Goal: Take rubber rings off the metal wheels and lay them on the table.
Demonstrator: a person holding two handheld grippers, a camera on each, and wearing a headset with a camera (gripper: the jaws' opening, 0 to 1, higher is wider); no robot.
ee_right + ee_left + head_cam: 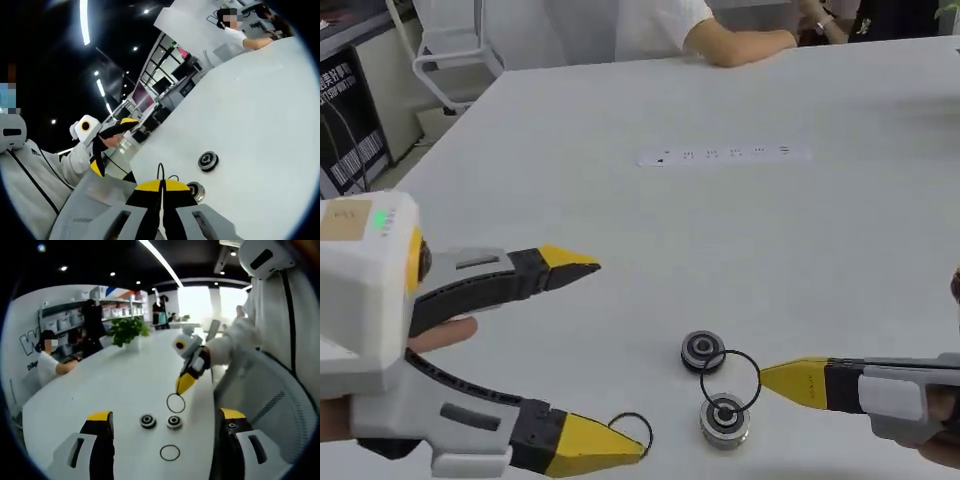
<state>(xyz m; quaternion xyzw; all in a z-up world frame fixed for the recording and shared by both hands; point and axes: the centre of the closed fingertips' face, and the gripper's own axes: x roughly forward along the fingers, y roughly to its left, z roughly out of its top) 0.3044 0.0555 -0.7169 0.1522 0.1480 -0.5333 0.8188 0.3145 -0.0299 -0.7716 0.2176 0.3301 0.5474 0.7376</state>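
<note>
- My left gripper (612,358) — white and grey shell, black jaw sections, pointed yellow tips.
- My right gripper (772,380) — yellow tip, black mid-section, pale grey shell.
- I wear a white jacket (280,325) with a thin black zip line, long sleeves, and a white headset (262,257) with a dark slot.

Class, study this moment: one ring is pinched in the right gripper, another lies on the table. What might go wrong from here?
1. The right gripper pinches the held ring only at its edge, so it may slip out.
2. That ring hangs close by the far wheel and near wheel; lowered here, it could land on one or nudge it.
3. The open left gripper has a jaw tip beside the laid ring and might sweep it.
</note>
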